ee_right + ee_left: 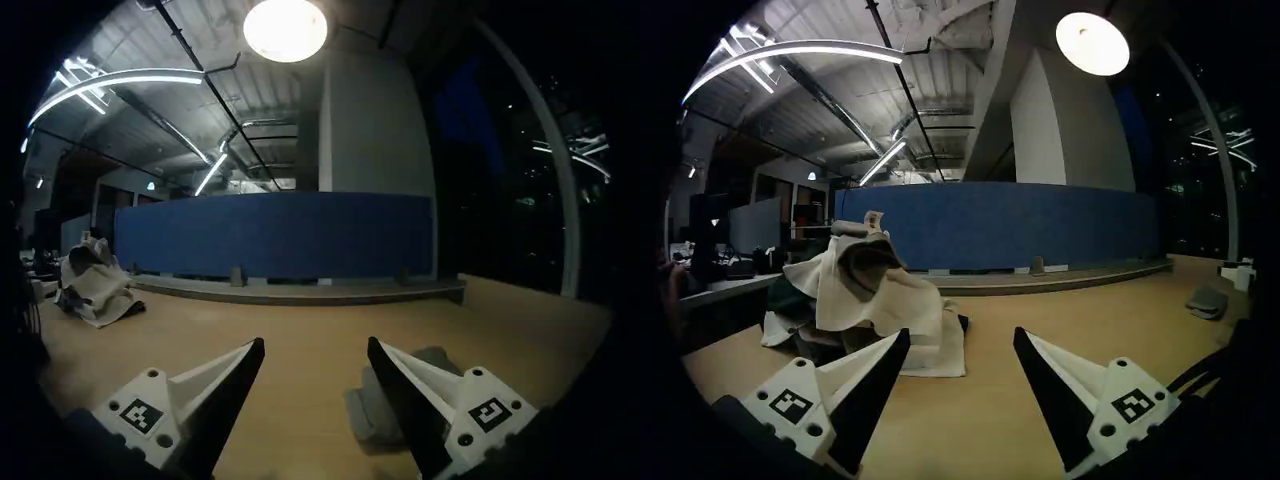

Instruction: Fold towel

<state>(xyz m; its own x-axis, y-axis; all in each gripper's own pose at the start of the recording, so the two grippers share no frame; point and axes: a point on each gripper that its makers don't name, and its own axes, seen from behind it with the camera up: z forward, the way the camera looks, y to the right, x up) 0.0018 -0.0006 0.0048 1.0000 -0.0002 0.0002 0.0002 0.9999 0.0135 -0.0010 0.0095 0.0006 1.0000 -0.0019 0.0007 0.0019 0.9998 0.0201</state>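
A heap of crumpled towels (868, 300), cream and dark ones mixed, lies on the wooden table (1088, 320) just ahead and to the left of my left gripper (960, 340), which is open and holds nothing. The same heap of towels (92, 284) appears far off at the left in the right gripper view. My right gripper (314, 348) is open over the table (320, 336); a folded grey towel (376, 400) lies flat under and beside its right finger. That folded grey towel (1208, 302) sits at the far right in the left gripper view.
A blue partition (1016, 224) runs along the table's far edge, with a raised wooden ledge (1056, 278) in front of it. Desks with dark gear (728, 268) stand off to the left. A small white object (1240, 276) sits at the far right edge.
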